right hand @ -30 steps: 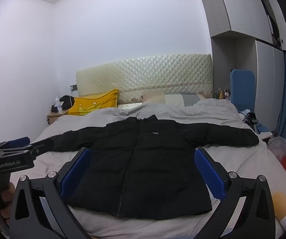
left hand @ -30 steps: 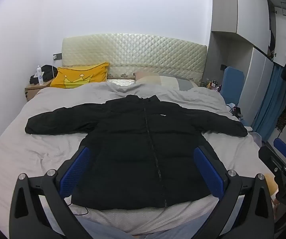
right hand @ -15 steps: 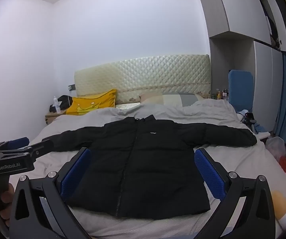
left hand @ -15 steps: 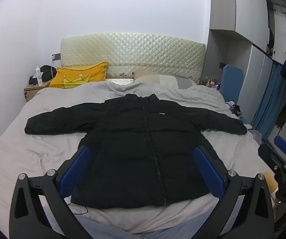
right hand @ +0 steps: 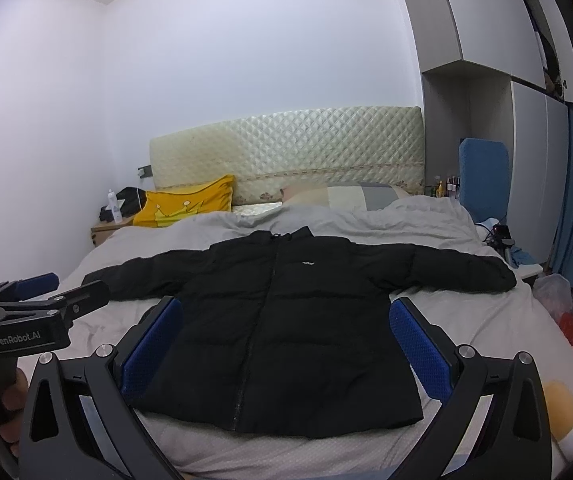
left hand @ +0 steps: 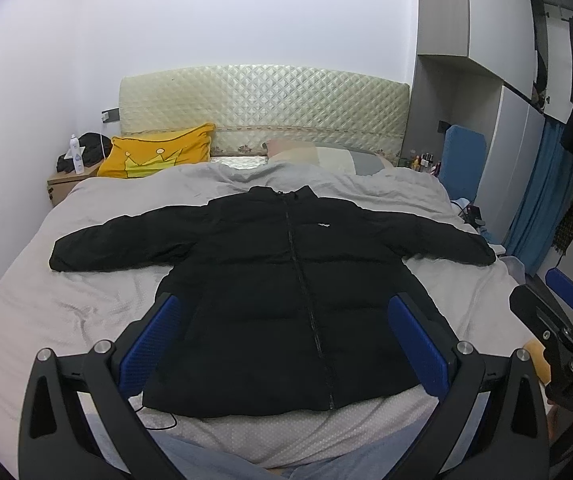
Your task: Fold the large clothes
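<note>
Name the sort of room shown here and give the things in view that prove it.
Most likely a home bedroom: a bed with a quilted headboard, a yellow pillow and a bedside table. A black jacket lies spread flat on the bed.

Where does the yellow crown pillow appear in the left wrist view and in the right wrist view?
Left wrist view: the yellow crown pillow is at upper left, against the headboard's left end, above the jacket's sleeve.
Right wrist view: the pillow sits left of centre, at mid-height, again by the headboard.
Shared landmark: the black jacket, spread flat on the bed with both sleeves out.
</note>
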`<state>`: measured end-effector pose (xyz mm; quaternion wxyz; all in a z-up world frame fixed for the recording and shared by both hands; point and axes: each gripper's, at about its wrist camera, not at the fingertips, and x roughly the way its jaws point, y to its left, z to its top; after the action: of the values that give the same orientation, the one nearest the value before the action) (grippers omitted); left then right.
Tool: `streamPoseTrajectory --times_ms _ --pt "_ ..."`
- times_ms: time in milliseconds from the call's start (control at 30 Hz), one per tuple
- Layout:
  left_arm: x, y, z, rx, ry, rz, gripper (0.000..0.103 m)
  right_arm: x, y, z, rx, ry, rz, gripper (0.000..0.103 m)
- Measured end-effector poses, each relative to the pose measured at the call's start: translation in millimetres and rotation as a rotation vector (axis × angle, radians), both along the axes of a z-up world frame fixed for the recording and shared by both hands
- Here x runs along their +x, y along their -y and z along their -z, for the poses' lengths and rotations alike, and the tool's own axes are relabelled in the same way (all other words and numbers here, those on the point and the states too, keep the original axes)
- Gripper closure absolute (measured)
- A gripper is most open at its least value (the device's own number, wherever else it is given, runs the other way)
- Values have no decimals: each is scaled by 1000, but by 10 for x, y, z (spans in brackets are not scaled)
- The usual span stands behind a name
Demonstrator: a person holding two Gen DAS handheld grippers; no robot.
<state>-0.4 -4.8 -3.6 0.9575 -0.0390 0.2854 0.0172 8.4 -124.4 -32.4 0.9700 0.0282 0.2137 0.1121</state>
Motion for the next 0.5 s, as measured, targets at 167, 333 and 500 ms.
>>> streamPoseTrajectory --times_ms 167,333,500 --pt "-11 5 13 -3 1 2 0 -9 2 12 -1 2 0 0" --pt "-18 4 21 -4 0 0 0 -6 9 31 -3 2 -1 0" --pt "-11 1 30 -1 -4 5 0 -6 22 45 -3 -2 -6 0"
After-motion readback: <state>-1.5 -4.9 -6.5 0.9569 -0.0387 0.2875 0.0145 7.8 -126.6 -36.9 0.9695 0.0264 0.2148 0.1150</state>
